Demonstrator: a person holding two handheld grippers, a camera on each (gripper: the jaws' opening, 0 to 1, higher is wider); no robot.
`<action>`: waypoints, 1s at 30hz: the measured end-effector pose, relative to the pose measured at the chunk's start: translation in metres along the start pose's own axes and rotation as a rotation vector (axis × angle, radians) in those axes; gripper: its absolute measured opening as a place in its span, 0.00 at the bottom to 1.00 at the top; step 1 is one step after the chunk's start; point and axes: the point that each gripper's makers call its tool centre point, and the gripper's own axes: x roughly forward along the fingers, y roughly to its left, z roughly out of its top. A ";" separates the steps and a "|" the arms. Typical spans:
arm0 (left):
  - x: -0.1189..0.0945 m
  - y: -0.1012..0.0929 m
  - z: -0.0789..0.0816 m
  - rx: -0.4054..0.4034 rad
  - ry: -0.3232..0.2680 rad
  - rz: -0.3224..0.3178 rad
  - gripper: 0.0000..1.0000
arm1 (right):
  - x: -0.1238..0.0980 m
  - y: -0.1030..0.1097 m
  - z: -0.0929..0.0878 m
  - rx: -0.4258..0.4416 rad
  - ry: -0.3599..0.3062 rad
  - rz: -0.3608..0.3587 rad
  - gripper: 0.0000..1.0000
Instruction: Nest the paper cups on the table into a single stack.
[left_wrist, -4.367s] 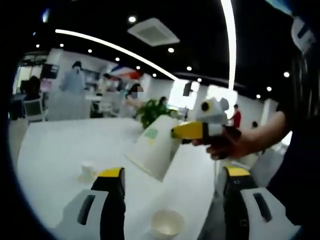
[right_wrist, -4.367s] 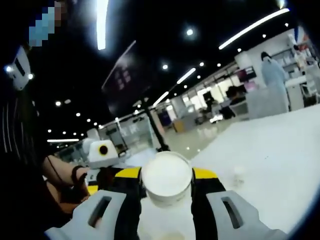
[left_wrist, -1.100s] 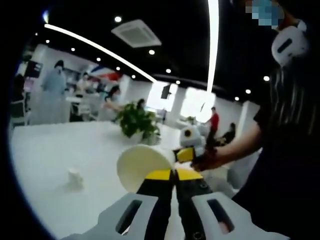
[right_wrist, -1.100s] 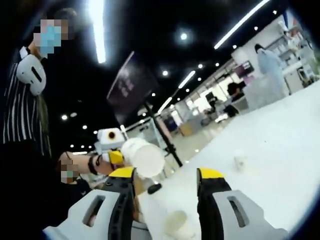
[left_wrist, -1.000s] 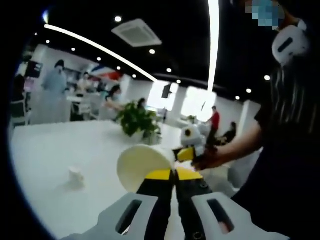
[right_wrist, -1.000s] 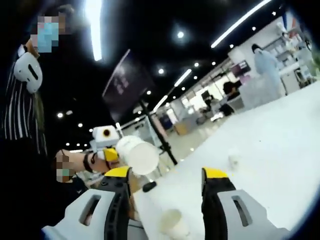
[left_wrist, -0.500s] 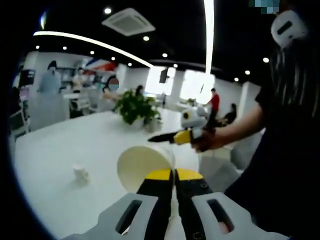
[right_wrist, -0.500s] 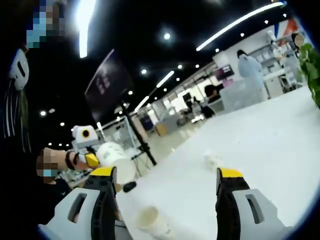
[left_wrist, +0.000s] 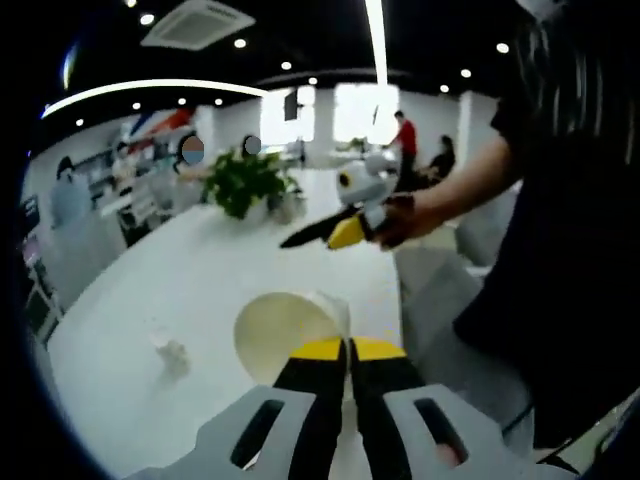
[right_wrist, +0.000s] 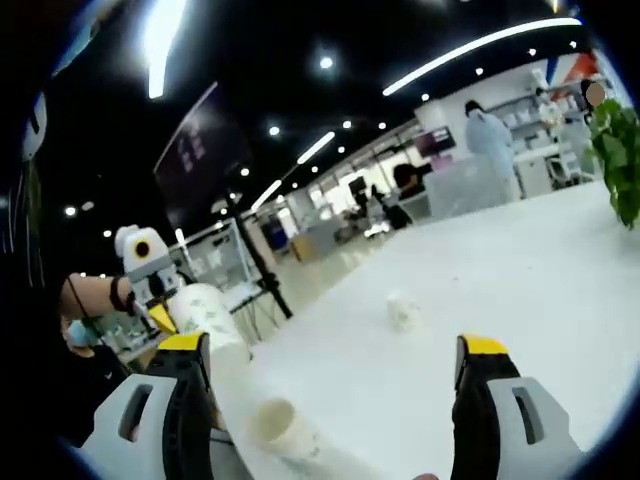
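My left gripper (left_wrist: 348, 346) is shut on the rim of a white paper cup (left_wrist: 282, 335), whose open mouth faces the camera above the white table (left_wrist: 250, 270). In the right gripper view the same cup (right_wrist: 207, 312) hangs at the left from the left gripper (right_wrist: 163, 316). My right gripper (right_wrist: 330, 365) stands wide open with nothing between its jaws; from the left gripper view the right gripper (left_wrist: 330, 235) hovers over the table in a hand. Another paper cup (right_wrist: 276, 426) stands upright on the table near the edge. A small white cup (right_wrist: 403, 311) sits further out, also the small cup (left_wrist: 172, 352).
A potted plant (left_wrist: 245, 182) stands at the far end of the table, seen too as the plant (right_wrist: 620, 150). The person's dark-clothed body (left_wrist: 570, 230) is close on the right. Other people stand in the room behind. The table edge (left_wrist: 395, 300) runs near the held cup.
The cup has passed from the right gripper to the left one. The right jaws have spread wider and drawn away from the held cup. Both views have tilted down toward the table.
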 end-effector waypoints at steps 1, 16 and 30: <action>0.002 -0.003 -0.003 0.029 0.029 -0.010 0.00 | 0.000 0.001 0.000 -0.001 -0.001 0.002 1.00; 0.021 -0.016 -0.033 0.346 0.314 -0.097 0.00 | -0.005 0.000 0.003 -0.022 -0.024 -0.007 1.00; 0.029 -0.008 -0.061 0.645 0.531 -0.205 0.00 | -0.012 -0.003 -0.001 -0.002 -0.032 -0.009 1.00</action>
